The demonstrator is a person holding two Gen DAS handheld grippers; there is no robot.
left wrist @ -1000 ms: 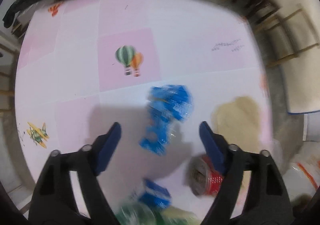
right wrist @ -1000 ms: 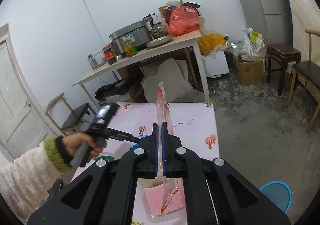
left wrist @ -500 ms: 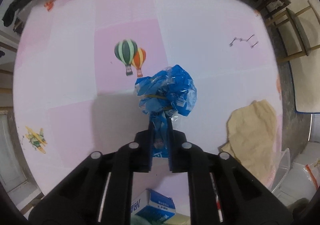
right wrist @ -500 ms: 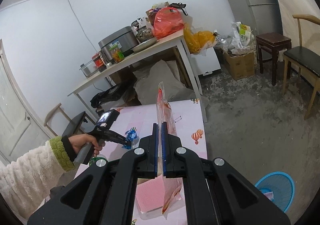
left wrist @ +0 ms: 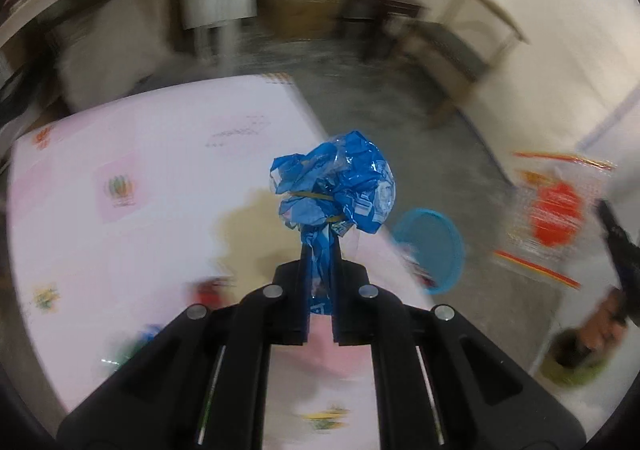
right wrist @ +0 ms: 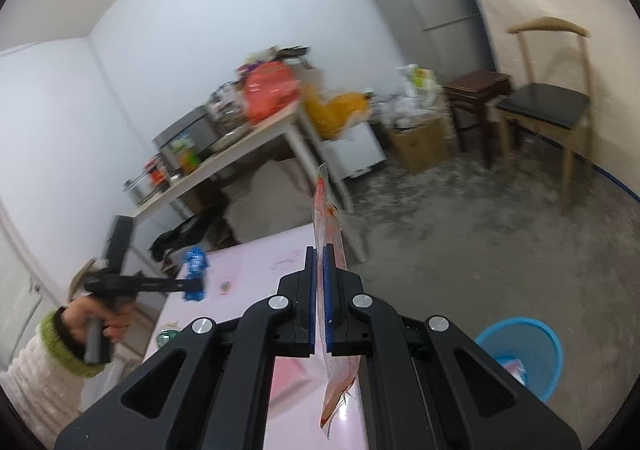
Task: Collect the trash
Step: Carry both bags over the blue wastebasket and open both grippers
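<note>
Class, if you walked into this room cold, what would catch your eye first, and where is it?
A crumpled blue wrapper clamped in the left gripper, lifted above the pink table. The right gripper pinches a thin red-printed clear packet edge-on. A blue bin stands on the floor by the table.

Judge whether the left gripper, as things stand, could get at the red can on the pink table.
Probably not yet: the left gripper is shut on the crumpled blue wrapper, so its fingers are full. The red can lies uncovered on the table below.
</note>
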